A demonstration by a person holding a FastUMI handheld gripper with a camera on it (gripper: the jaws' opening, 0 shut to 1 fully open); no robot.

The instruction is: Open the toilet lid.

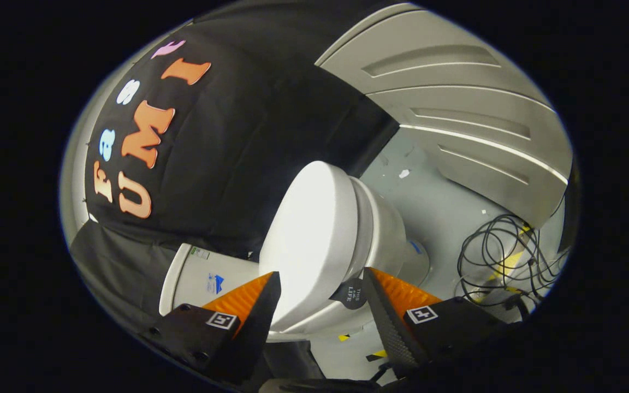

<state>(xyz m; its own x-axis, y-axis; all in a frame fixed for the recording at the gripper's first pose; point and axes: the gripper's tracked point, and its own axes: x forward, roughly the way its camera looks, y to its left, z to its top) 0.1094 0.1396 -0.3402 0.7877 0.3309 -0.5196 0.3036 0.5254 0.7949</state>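
The view is rolled on its side, so the floor lies to the right. The white toilet lid (309, 234) lies down on the seat (359, 218), over the bowl (390, 232). The white tank (194, 278) stands beside the left finger. My gripper (321, 277) is open. Its two fingertips (272, 281) straddle the near end of the lid and seat. I cannot tell whether either finger touches the lid. A small round black sticker (351, 293) sits on the toilet by the right finger.
A tangle of black cables (497, 251) lies on the grey floor (434, 202) beyond the bowl, with yellow-black tape marks (511, 263) beside it. A grey panelled wall (456, 98) closes the far side. The black booth cloth (249, 136) hangs behind the toilet.
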